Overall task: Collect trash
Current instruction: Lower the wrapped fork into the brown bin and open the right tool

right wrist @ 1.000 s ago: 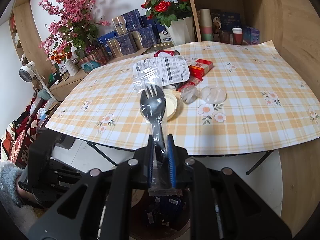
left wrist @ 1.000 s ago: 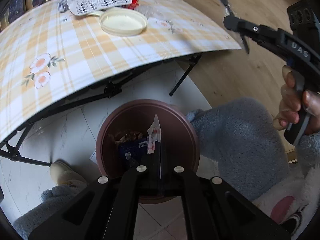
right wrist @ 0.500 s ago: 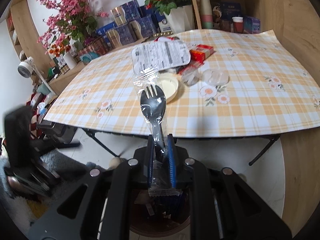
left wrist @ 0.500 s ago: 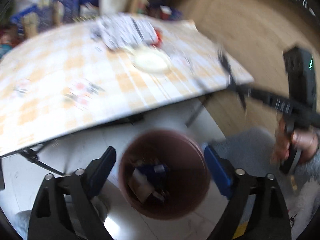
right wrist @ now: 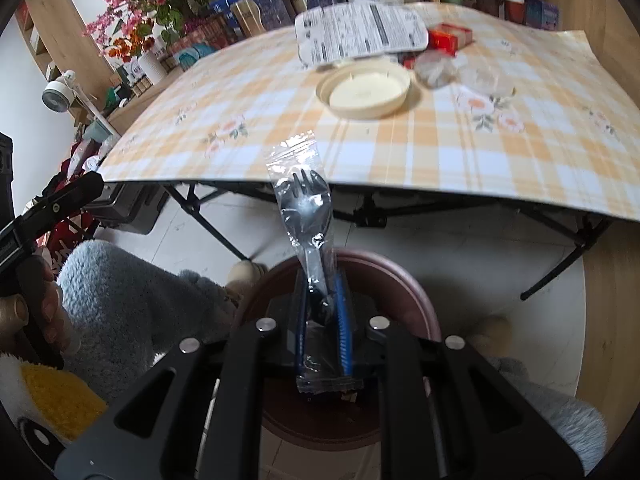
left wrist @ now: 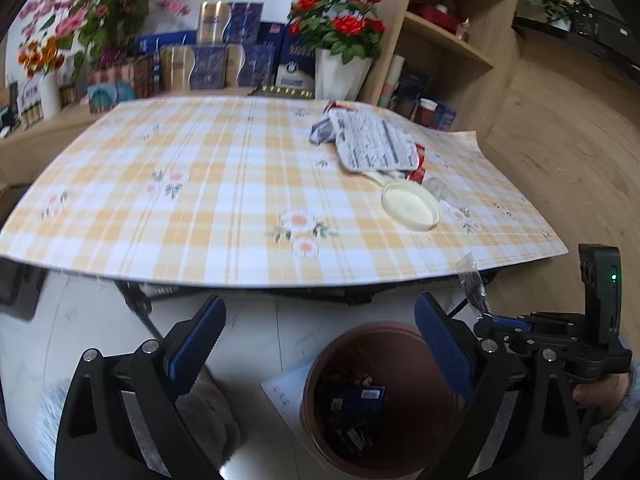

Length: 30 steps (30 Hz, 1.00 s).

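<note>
Right gripper (right wrist: 322, 312) fingers clamp your wrapped fork (right wrist: 308, 216) over bin (right wrist: 416, 300), tines toward table; left gripper (left wrist: 320, 344) opening, empty.

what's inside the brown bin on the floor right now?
The round brown plastic bin holds dark blue printed wrappers and some brownish scraps near the back. Its bottom is in shadow; anything under the wrappers is hidden.

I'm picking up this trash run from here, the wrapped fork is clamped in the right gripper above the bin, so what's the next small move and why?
Probably open the right gripper and let go. It is shut on the wrapped fork, and its fingers sit over the mouth of the brown bin, so the fork should drop in with the wrappers. The left gripper is opening with nothing between its jaws.
</note>
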Tool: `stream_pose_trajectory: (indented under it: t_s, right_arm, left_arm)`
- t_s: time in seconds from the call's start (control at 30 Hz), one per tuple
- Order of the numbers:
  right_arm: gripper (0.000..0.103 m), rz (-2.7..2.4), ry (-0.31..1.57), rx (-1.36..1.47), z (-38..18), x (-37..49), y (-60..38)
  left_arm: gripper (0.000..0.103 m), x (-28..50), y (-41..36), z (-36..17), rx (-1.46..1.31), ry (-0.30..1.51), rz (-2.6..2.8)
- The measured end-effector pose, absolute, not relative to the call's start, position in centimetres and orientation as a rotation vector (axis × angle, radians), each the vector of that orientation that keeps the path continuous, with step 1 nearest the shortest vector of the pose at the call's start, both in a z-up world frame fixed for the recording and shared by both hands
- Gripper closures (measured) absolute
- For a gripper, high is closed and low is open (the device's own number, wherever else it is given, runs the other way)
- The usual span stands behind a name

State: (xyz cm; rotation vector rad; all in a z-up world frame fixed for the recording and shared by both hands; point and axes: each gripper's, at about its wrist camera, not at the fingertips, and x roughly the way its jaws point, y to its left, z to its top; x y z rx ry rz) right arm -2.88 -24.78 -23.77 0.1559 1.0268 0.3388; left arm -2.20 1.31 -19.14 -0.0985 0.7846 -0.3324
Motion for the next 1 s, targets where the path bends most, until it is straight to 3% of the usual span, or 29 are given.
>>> stream_pose_trajectory:
  t_s: [0.7,0.77,0.8,0.83,0.9,0.93,1.0]
  right_arm:
    - [0.083,0.338,1.154,0.081,-26.8,-2.4,-23.2]
    - [0.072,0.343,1.163,0.073,-26.9,-2.5,-23.1]
    - [0.046,0.342,1.162,0.064,-26.8,-2.5,-23.0]
    - [0.031,0.341,1.155,0.052,-26.7,-2.6,-22.8]
    - [0.024,0.349,1.14,0.019,-26.4,-2.7,-22.3]
    - [0.016,0.353,1.143,0.003,-26.4,-2.7,-22.0]
    - [0.011,0.344,1.143,-0.025,-26.4,-2.8,-21.7]
  left_arm:
    - [0.01,-1.7,1.0,-20.9,-0.108,0.847,-0.32]
    - [0.01,-1.7,1.1,-20.9,-0.109,0.848,-0.32]
    - [0.01,-1.6,1.0,-20.9,-0.109,0.849,-0.319]
    - [0.01,-1.6,1.0,-21.0,-0.11,0.851,-0.319]
    - [0.01,-1.6,1.1,-21.1,-0.11,0.855,-0.318]
    - [0.01,-1.6,1.1,-21.1,-0.111,0.856,-0.317]
    - [0.01,-1.5,1.1,-21.2,-0.113,0.856,-0.315]
